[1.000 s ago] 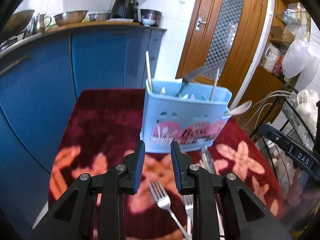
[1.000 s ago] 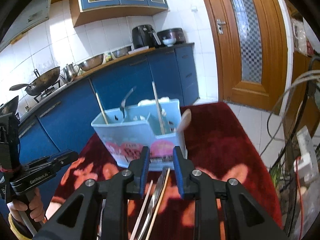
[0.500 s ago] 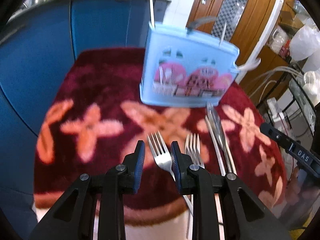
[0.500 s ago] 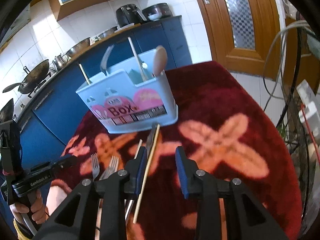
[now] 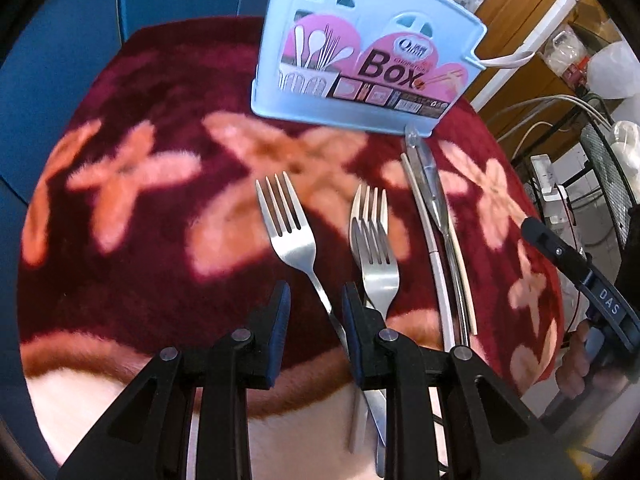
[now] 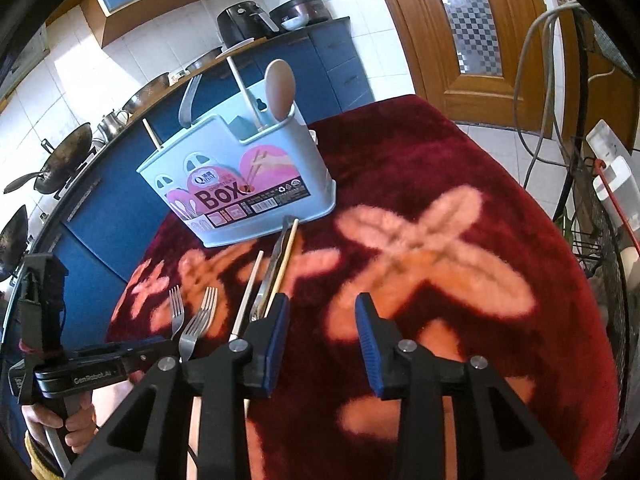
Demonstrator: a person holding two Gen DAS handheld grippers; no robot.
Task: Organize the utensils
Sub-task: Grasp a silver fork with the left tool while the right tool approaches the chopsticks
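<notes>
Your left gripper [image 5: 312,304] is hanging low over the near edge of the worktop [image 5: 120,272] with its jaws set narrow and nothing pressed between them; the handle of the left fork [image 5: 290,236] is running through the gap, untouched as far as you can see. Your right gripper [image 6: 322,324] is opening its jaws as you watch, and only red cloth is lying between them; the chopsticks [image 6: 280,276] and a knife [image 6: 270,276] are lying just beside its left jaw.

You are looking to be at the pick-up step, both grippers lined up on loose cutlery, nothing lifted yet. Next you are needing to lower the left jaws around the fork's neck and close, and to slide the right jaws sideways over the bundle before closing.

The forks are lying flat, long axes running from you toward the blue utensil box [image 5: 360,48], tines pointing at it. A second fork [image 5: 378,264] is lying over a pale third one. The bundle is pointing the same way, its far ends almost touching the box's foot. The box is standing upright at the far side, already holding a spoon [image 6: 280,84] and sticks.
</notes>
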